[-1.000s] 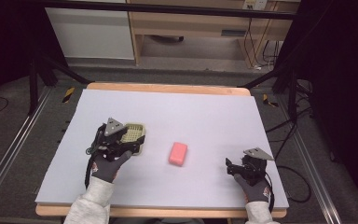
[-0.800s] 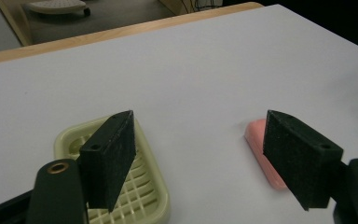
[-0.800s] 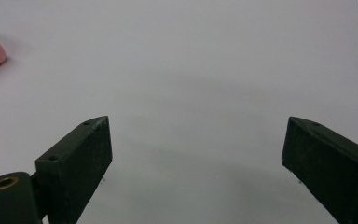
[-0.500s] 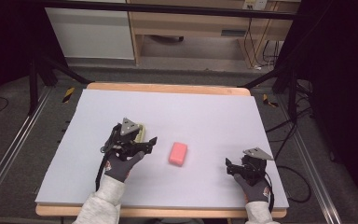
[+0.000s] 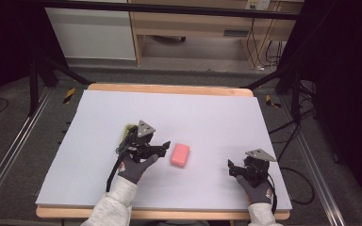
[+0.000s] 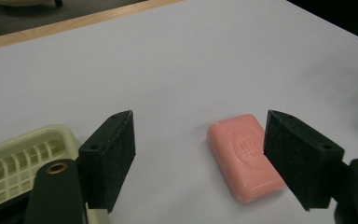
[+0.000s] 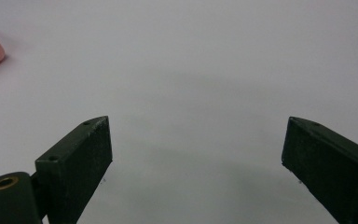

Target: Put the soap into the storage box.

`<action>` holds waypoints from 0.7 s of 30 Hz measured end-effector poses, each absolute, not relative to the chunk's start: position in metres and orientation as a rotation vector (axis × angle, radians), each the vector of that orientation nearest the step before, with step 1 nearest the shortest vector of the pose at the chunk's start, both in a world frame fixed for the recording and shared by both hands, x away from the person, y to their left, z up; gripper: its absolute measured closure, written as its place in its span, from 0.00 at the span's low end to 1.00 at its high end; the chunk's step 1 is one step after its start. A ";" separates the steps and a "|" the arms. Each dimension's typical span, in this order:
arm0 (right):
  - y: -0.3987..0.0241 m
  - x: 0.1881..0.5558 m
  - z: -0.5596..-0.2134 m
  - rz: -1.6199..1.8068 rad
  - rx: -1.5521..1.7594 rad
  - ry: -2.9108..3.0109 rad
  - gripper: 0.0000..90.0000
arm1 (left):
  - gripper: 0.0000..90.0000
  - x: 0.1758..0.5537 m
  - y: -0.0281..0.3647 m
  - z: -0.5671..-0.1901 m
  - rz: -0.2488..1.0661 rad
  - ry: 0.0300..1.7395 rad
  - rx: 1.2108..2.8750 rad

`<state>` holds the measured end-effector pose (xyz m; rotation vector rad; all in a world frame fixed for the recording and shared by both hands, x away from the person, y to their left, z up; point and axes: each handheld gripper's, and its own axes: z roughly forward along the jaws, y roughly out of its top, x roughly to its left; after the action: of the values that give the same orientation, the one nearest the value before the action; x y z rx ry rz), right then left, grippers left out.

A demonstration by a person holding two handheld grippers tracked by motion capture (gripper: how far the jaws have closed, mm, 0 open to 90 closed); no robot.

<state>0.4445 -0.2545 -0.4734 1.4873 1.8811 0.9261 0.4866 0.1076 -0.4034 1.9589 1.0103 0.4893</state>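
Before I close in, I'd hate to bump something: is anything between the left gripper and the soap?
Nothing visible. The left gripper is open, and the pink soap lies flat on the bare white table just ahead, nearer its right-hand jaw. The soap dish sits off to the other side, behind the left-hand jaw.

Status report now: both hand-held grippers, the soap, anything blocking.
Left hand-held gripper open, jaws short of pink soap. Right hand-held gripper open, nothing between its jaws. Soap dish beside left jaw, not blocking.

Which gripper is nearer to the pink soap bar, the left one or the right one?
Left. The left gripper is open right beside the pink soap bar, not touching it. The right gripper rests farther away, open.
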 end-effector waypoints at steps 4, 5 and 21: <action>-0.254 0.445 -0.473 0.922 1.483 1.885 0.10 | 0.27 0.487 0.098 -0.407 0.477 1.002 1.969; -0.254 0.445 -0.473 0.923 1.484 1.885 0.10 | 0.27 0.487 0.096 -0.408 0.476 0.999 1.980; -0.253 0.445 -0.474 0.914 1.486 1.886 0.09 | 0.26 0.492 0.070 -0.423 0.438 0.992 2.030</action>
<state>0.4446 -0.2532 -0.4739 1.4859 1.8865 0.9141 0.4924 0.0704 -0.4226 2.0303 0.9924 0.4385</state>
